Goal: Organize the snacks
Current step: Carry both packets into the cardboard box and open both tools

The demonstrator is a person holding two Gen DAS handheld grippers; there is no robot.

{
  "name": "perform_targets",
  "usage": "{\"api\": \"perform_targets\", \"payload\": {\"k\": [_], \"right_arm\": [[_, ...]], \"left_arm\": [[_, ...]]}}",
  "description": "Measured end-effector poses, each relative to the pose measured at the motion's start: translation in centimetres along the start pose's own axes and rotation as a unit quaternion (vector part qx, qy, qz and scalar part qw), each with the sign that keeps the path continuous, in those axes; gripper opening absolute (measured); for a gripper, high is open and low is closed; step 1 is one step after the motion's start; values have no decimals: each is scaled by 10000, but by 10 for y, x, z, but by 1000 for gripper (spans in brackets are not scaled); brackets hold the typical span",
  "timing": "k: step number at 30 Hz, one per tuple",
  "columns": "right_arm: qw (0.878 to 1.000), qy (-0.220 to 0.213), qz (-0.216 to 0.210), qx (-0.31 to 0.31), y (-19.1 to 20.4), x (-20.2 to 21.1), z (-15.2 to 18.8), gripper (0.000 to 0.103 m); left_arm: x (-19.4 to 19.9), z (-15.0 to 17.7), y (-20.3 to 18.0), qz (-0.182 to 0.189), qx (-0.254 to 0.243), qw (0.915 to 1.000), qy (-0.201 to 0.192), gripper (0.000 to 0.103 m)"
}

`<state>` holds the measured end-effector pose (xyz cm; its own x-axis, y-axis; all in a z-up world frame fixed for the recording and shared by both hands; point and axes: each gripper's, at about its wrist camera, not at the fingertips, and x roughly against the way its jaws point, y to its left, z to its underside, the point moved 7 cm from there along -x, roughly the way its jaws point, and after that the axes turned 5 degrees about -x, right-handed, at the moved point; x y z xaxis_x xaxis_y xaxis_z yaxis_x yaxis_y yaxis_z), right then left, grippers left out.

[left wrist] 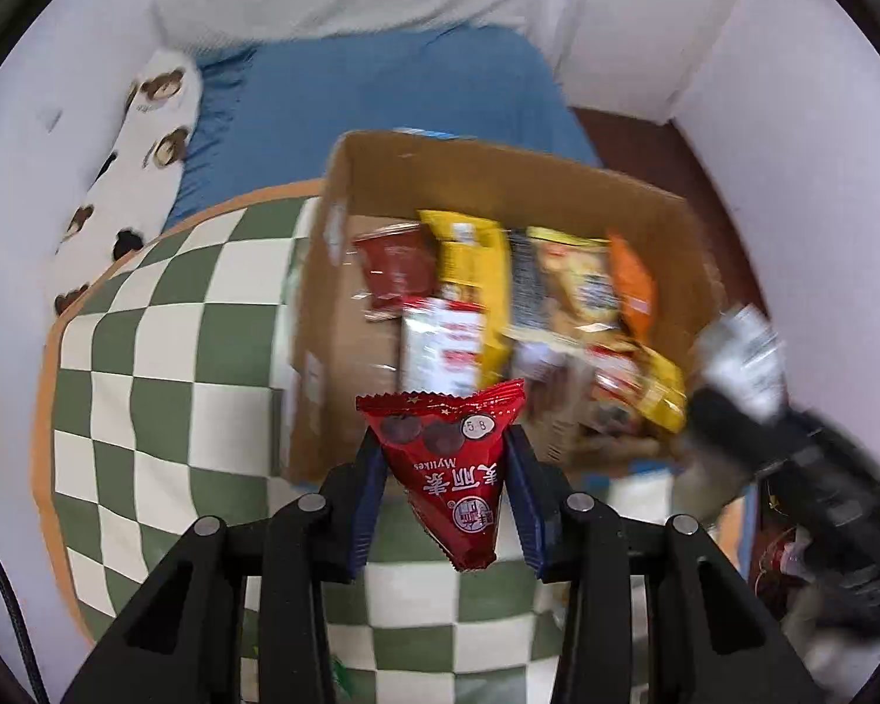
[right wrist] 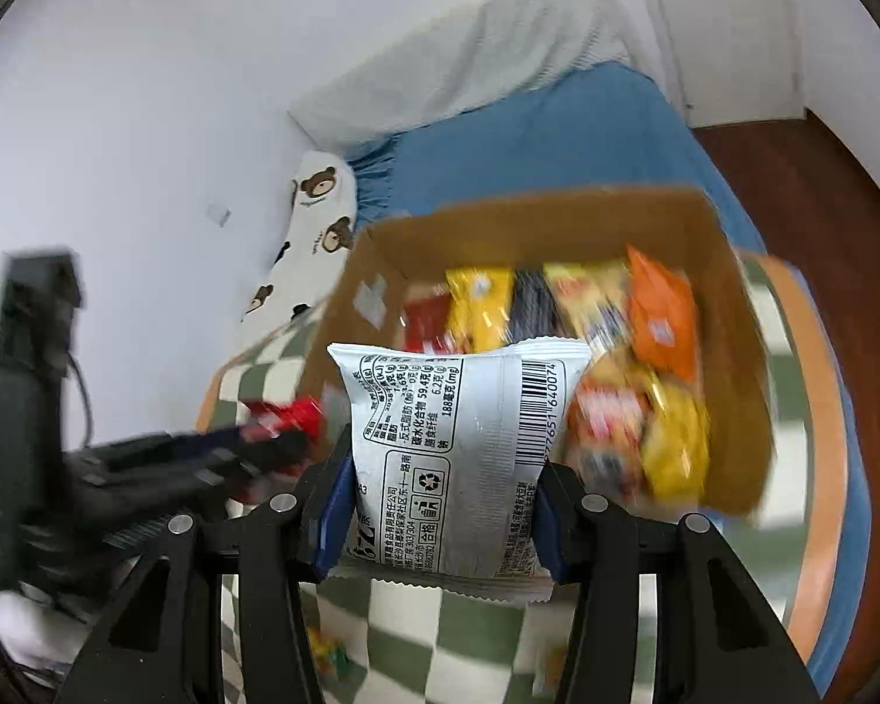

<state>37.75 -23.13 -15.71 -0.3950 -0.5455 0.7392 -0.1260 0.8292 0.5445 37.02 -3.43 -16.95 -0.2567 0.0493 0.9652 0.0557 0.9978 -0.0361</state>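
left gripper (left wrist: pixel 447 490) clamped on small red foil snack packet (left wrist: pixel 449 463), pinched between blue pads, above green-and-white checkered cloth (left wrist: pixel 146 352); reads "mylikes", "5.8". right gripper (right wrist: pixel 443 504) clamped on white plastic snack bag (right wrist: pixel 457 446), barcode and nutrition print showing. brown cardboard box (right wrist: pixel 557 217) of mixed snack packs just beyond.

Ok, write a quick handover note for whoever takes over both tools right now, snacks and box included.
Left tool: shut on a red Mylikes snack packet, held above the checkered cloth.
Right tool: shut on a white snack packet, barcode side facing the camera.
Cardboard box: open, just ahead of both tools, already holding red, yellow and orange packets.
Left to do: drop both held packets in the box. A few small items seem to remain on the cloth.
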Motion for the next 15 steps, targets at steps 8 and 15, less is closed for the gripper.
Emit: {"api": "perform_targets", "payload": {"k": [8,15], "right_arm": [[9964,787,-322,28,29,-86,-66,53],[9908,1210,-428,-429,18,-121,-76,96]], "left_arm": [[-54,4,35,109,578,9966,583,38],[-61,13,35,176,711,9954,615,63]]}}
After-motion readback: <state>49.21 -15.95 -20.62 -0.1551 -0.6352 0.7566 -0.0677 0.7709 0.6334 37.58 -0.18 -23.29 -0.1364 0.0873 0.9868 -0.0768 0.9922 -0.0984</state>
